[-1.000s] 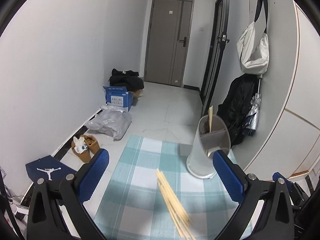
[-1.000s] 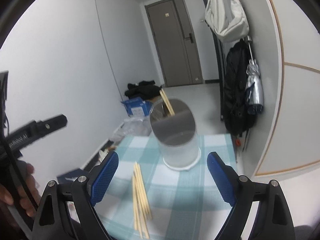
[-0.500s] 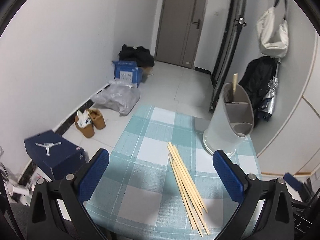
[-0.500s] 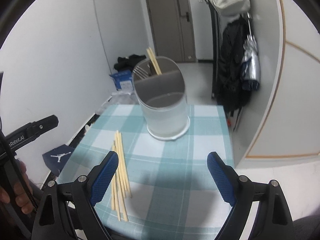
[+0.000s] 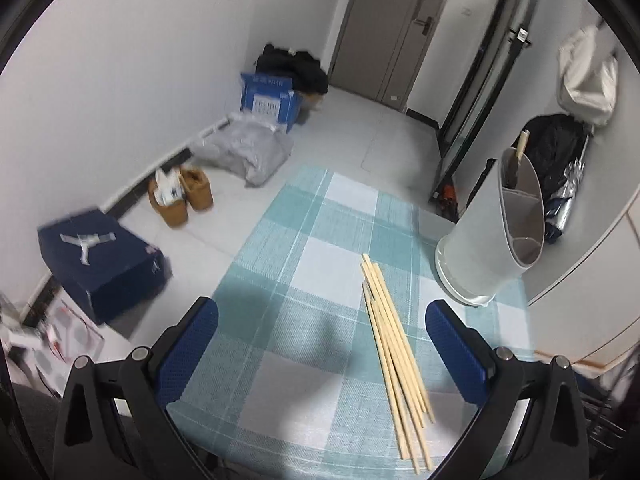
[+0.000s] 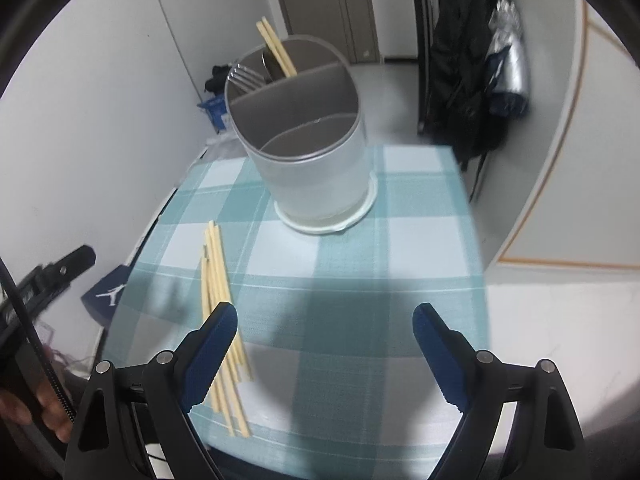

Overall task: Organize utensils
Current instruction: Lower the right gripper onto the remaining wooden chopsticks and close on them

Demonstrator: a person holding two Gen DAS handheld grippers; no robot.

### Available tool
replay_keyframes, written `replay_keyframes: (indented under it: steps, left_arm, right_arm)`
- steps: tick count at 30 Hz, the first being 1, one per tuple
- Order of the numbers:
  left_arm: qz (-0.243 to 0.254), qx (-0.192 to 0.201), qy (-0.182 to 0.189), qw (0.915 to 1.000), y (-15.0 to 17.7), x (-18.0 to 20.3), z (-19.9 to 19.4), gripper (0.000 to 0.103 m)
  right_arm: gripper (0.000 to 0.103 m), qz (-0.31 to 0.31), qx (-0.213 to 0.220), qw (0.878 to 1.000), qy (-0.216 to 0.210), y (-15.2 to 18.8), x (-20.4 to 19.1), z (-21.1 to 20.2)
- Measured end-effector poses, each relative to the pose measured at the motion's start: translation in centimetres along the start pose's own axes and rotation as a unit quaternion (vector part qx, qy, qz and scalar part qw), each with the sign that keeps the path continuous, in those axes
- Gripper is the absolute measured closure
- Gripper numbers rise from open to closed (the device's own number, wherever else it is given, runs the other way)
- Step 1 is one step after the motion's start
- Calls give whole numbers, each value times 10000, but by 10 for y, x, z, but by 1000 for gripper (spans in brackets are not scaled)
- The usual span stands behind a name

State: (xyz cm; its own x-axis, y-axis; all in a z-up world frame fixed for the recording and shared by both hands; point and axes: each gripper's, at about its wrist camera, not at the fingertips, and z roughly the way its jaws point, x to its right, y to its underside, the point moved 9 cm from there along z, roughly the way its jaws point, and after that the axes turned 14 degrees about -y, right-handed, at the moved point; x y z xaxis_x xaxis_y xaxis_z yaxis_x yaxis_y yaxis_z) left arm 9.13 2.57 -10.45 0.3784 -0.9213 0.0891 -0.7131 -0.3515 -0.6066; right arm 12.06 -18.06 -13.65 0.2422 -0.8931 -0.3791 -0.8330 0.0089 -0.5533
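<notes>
Several wooden chopsticks lie in a loose bundle on the teal checked tablecloth; they also show in the right wrist view. A grey divided utensil holder stands at the far side of the table, also seen in the left wrist view. Its back compartment holds a pair of chopsticks and a fork. My left gripper is open and empty above the near edge, left of the bundle. My right gripper is open and empty, its left finger over the bundle's near end.
The small table's edges are close on all sides. On the floor to the left are a dark blue shoebox, brown boots, a plastic bag and a blue carton. A white cabinet is at the right.
Both grippers have tilted downward and risen, so the tabletop and chopsticks now fill more of each view. The chopsticks and holder have not moved.
</notes>
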Motion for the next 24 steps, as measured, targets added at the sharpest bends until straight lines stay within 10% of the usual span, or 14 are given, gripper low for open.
replay_keyframes:
  steps: [6, 14, 24]
  left_arm:
    - [-323, -335, 67, 9989, -2, -18, 11, 1]
    - [-635, -363, -31, 9973, -8, -36, 24, 1]
    - [-789, -333, -3, 9963, -12, -42, 24, 1]
  right_arm:
    - [14, -457, -591, 9970, -178, -7, -25, 46]
    - [63, -1107, -1255, 9854, -302, -8, -59, 114]
    - [85, -1405, -1427, 9783, -535, 2, -70, 143]
